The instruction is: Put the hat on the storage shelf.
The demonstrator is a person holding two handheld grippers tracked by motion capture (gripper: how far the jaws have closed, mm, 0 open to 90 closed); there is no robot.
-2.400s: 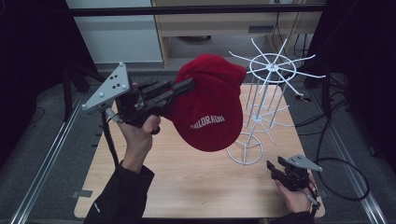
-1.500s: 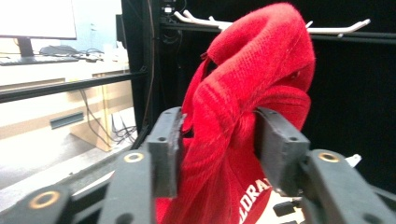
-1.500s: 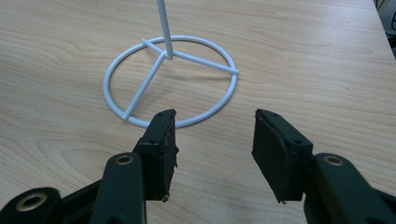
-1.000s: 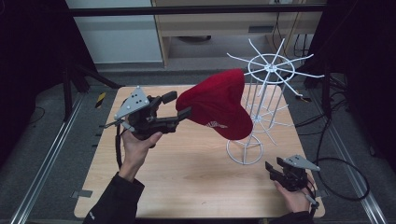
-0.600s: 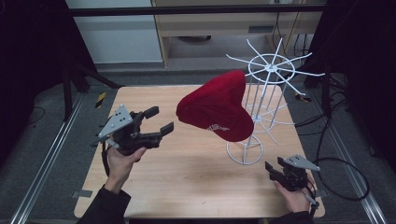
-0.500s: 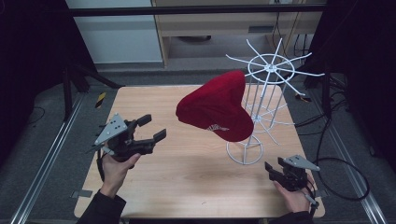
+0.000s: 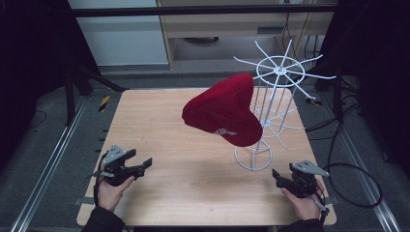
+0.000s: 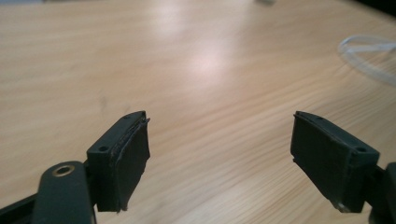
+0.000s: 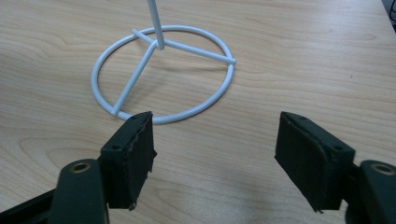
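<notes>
The soft red cap [image 7: 223, 112] hanging on the rack is deep red all over, with a small white lettering on its underside, too small to read. The thin white wire rack [image 7: 270, 99] is plain white, spokes, post and ring foot alike. The light wooden table [image 7: 159, 125] is pale honey with fine brown grain lines and a bright glare patch. The left gripper [image 7: 140, 166], at 8 o'clock, is black with a grey plate and a brass-coloured rivet. The right gripper [image 7: 278, 176], at 4 o'clock, has the same black, grey and brass. The floor [image 7: 43, 145] is dark grey, with a yellow-black striped mark at 10 o'clock.
</notes>
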